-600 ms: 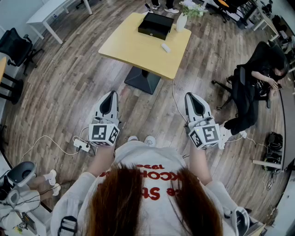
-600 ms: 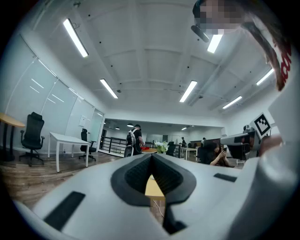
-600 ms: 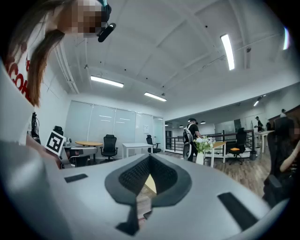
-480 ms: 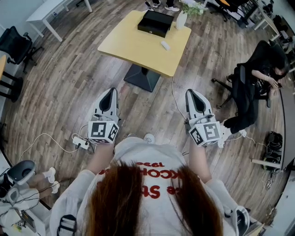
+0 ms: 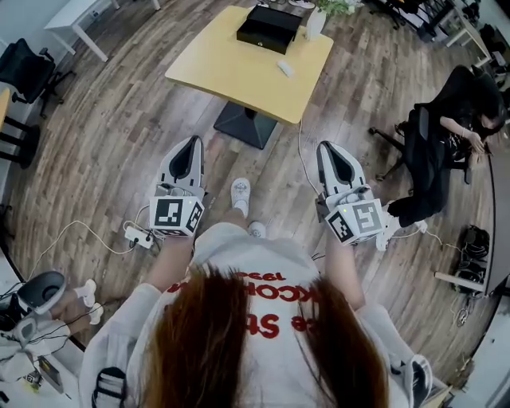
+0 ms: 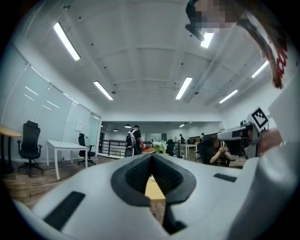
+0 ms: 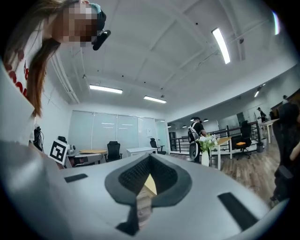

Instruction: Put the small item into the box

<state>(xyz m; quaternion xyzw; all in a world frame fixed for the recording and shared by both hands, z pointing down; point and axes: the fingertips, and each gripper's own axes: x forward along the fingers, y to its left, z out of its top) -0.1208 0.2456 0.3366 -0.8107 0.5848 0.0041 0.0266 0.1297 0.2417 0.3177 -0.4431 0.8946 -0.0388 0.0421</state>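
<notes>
Both your tools are empty and closed. The left gripper (image 5: 193,144) and the right gripper (image 5: 327,148) are held level in front of you, side by side and well apart. In each gripper view the two jaws meet at the tips with nothing between them.

The item (image 5: 285,68), small and white, lies on the yellow table (image 5: 231,72) near its right edge. It sits apart from the black box (image 5: 269,25), which stands at the far edge just beside a white vase (image 5: 315,22) with greenery. Table, box and item are all well ahead of your grippers, across bare wood floor (image 5: 119,135).

Compared with half a second ago, the table sits a little higher in the head view, its far edge now cut by the top of the frame. One white shoe (image 5: 240,192) has come forward between the grippers, where before it only peeked out by your shirt. The grippers hold the same spacing and the same closed state as before. The person (image 5: 450,131) seated at the right is in the same spot.
</notes>
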